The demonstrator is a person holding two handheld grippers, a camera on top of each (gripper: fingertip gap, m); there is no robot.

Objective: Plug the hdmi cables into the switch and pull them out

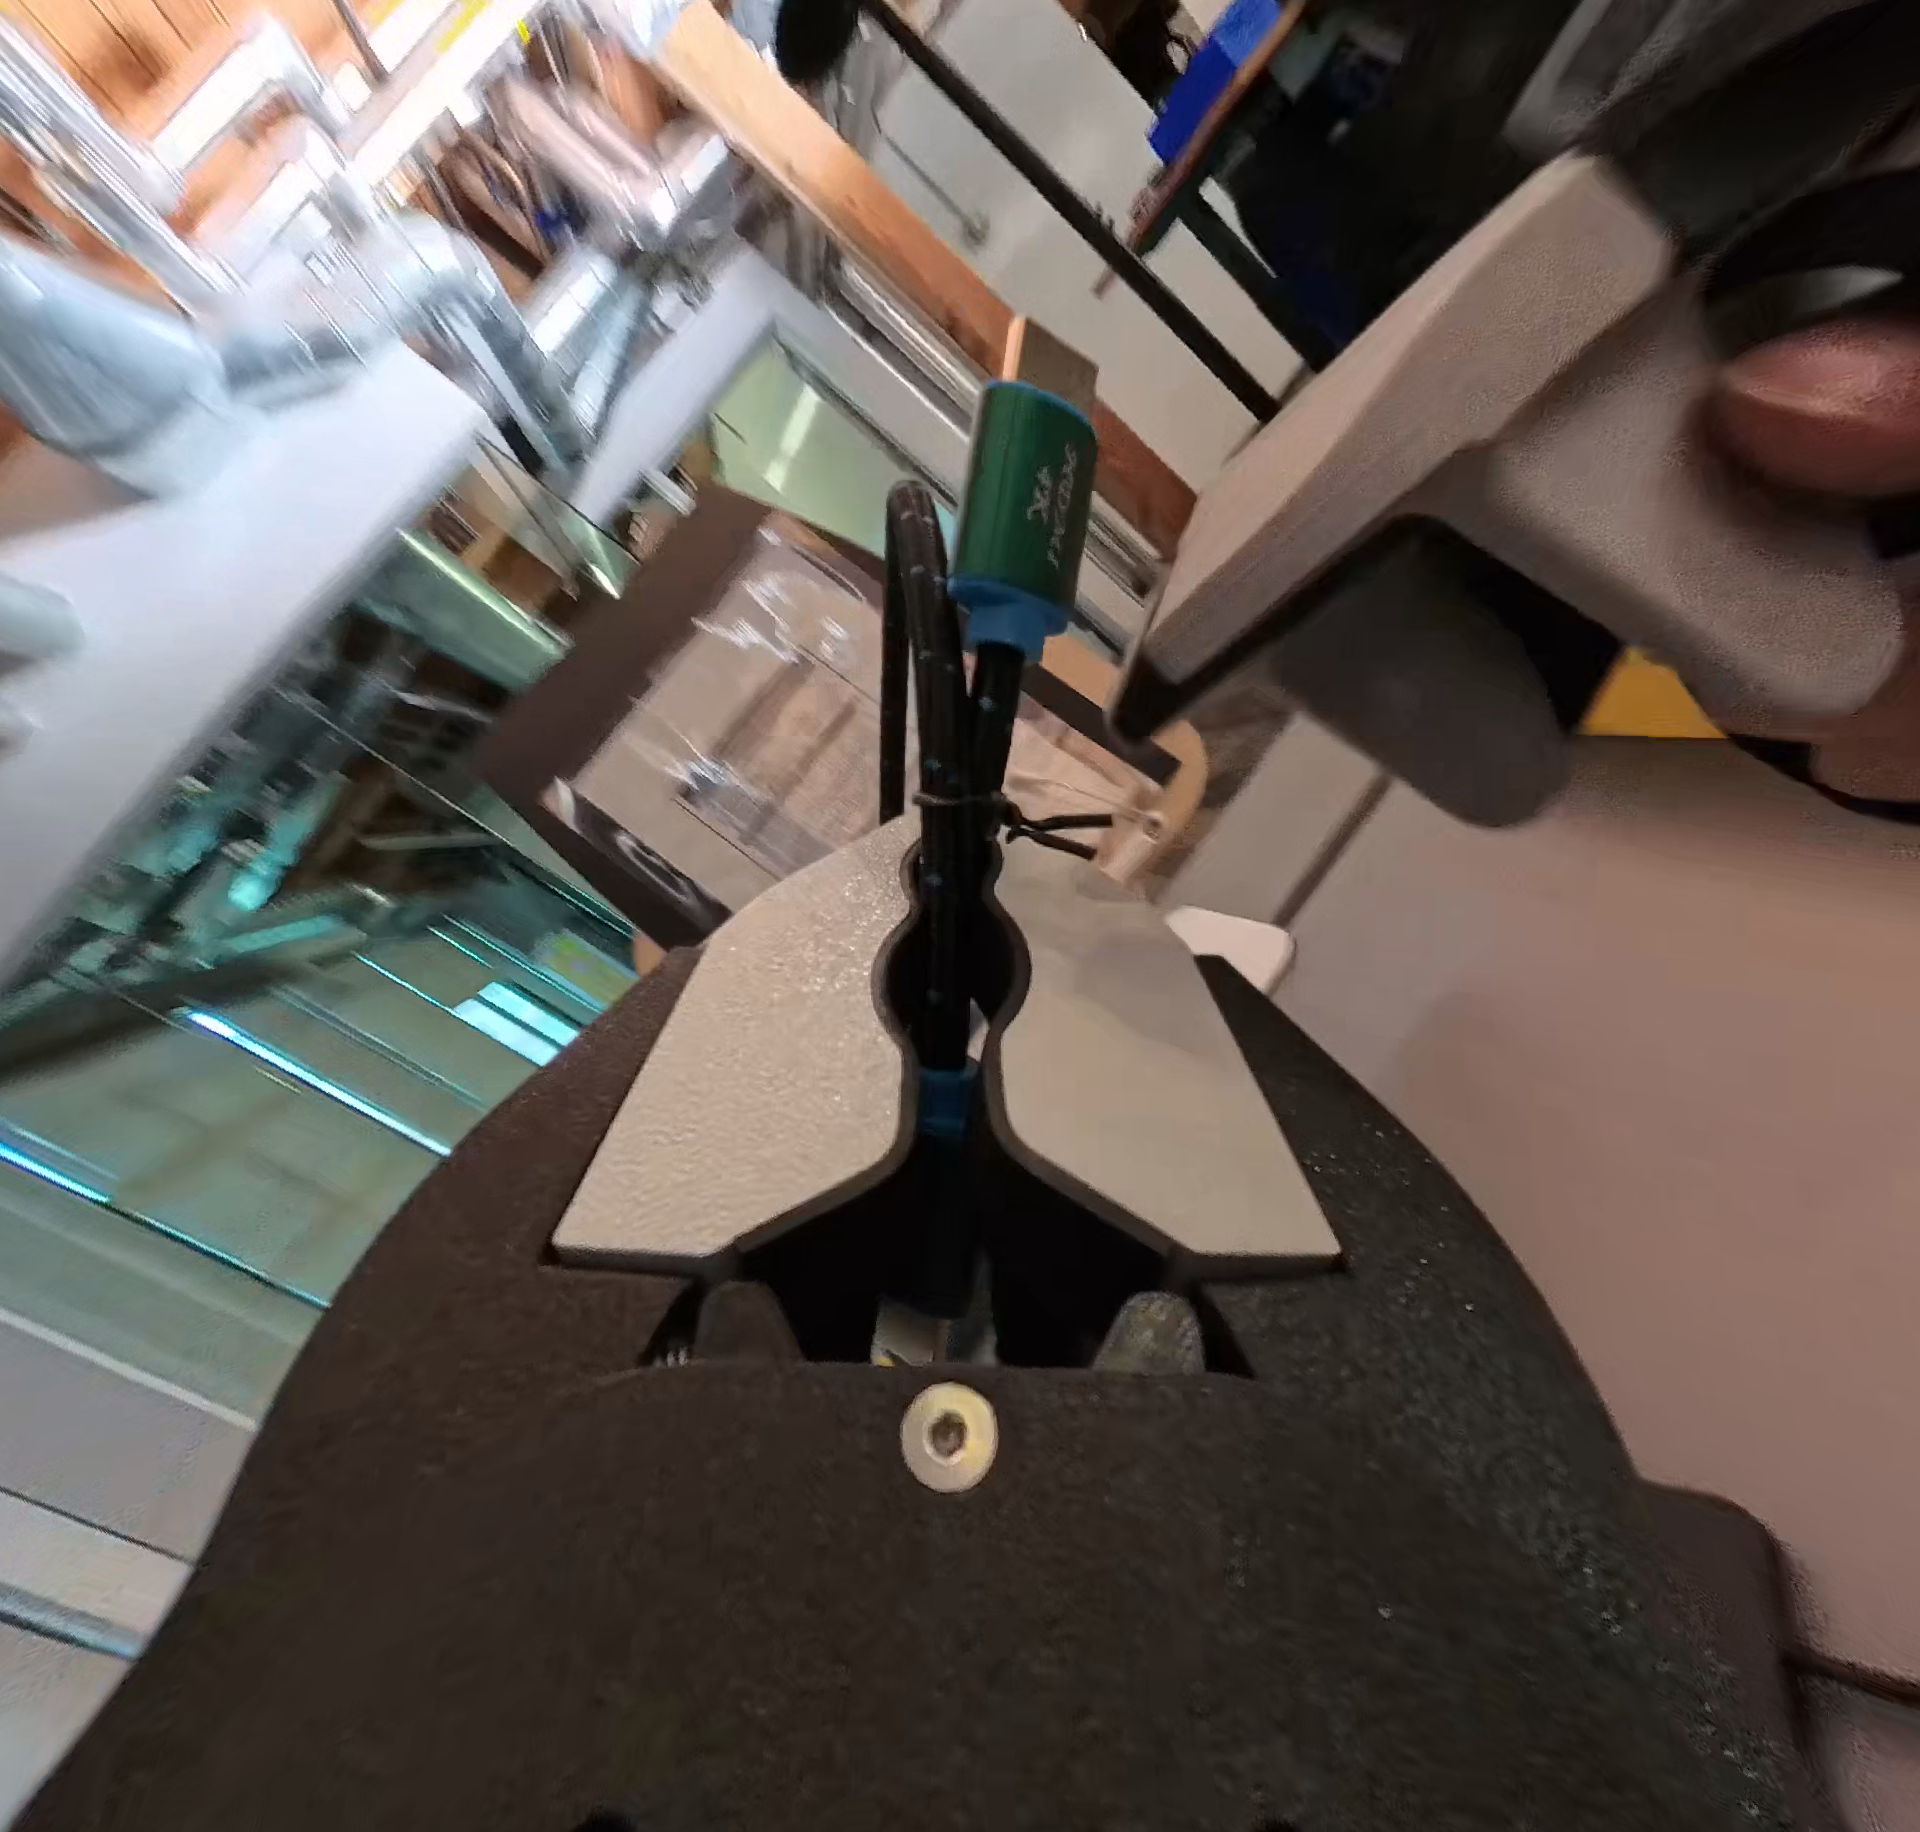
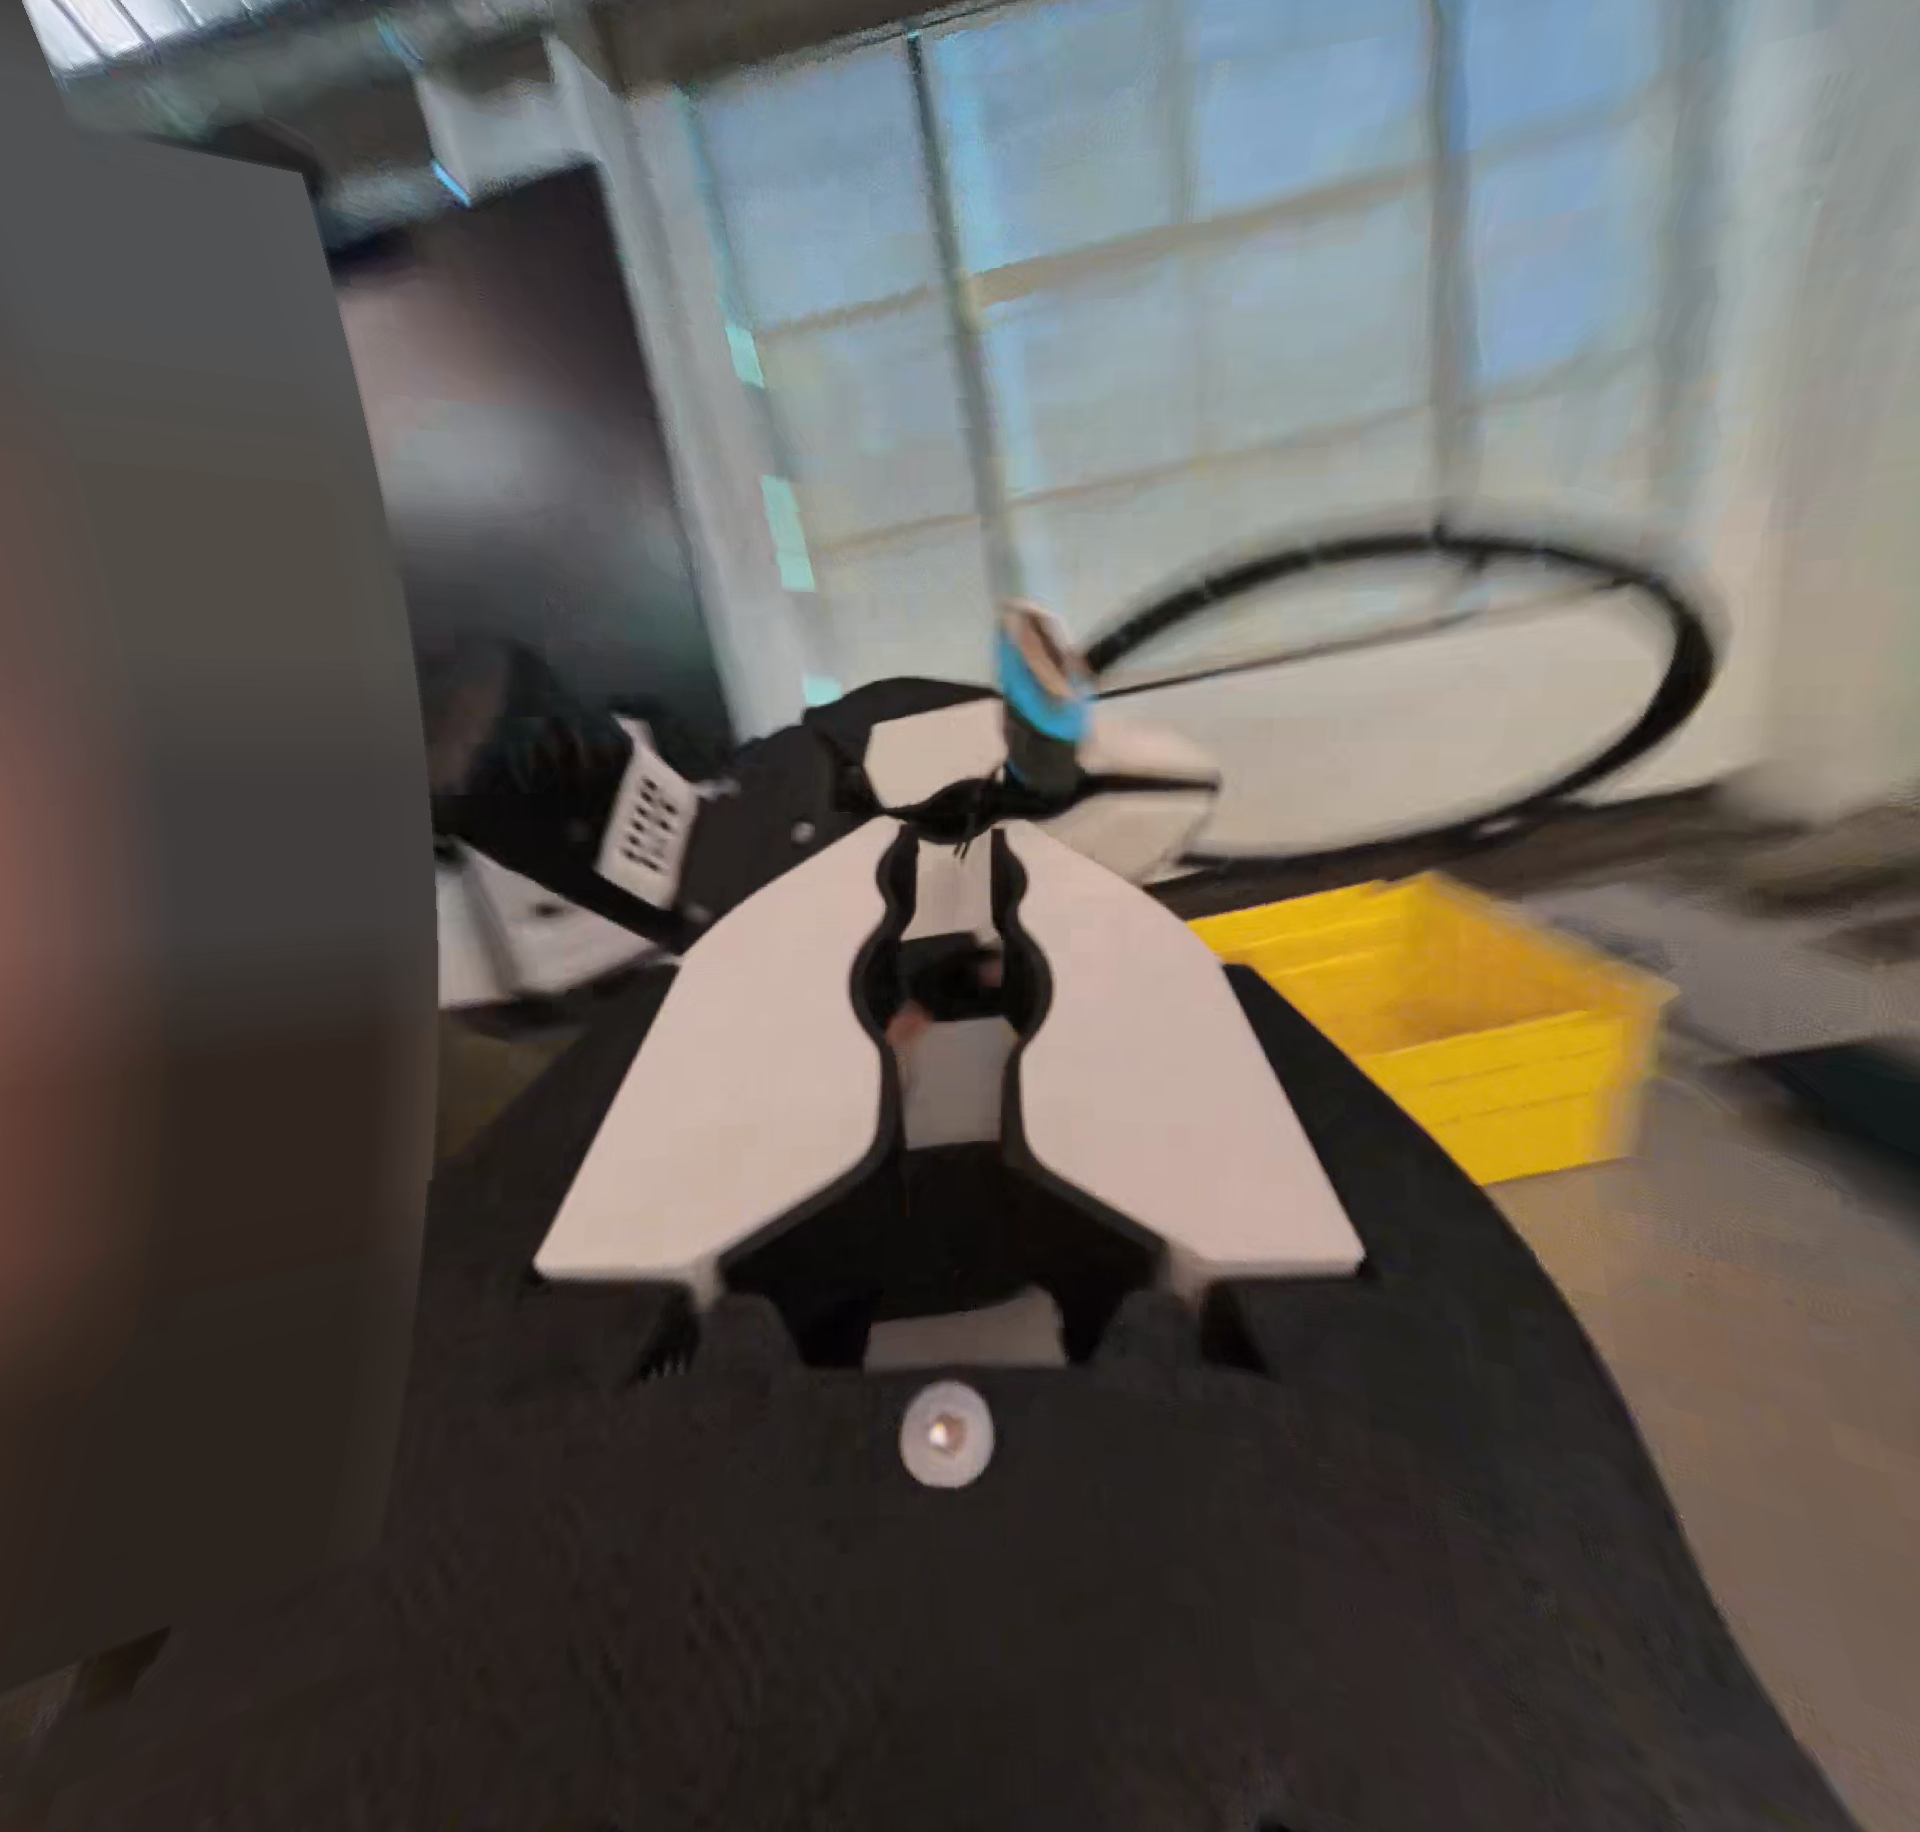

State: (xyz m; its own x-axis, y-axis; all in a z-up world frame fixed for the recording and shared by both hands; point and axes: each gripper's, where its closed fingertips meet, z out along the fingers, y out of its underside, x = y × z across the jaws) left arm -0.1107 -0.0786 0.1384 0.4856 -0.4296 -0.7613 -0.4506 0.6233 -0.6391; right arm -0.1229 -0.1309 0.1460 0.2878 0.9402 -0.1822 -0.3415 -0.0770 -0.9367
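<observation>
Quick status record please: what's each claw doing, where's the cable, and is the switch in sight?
left claw: shut on a bundled black HDMI cable
cable plug: green with blue collar, sticking up past the fingertips, unplugged
cable bundle: looped and held by a thin tie
right claw: narrowly open, nothing between its fingers
switch: not visible in either view
background: yellow bin on the floor
image quality: right wrist view blurred

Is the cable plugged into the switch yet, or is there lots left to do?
Not yet. No switch shows in either view, so nothing looks plugged in. In hand: the left claw is shut on a bundled black HDMI cable, its green plug sticking up free in the air. The right claw is slightly open and holds nothing. Plugging in and pulling out appear to remain.
</observation>
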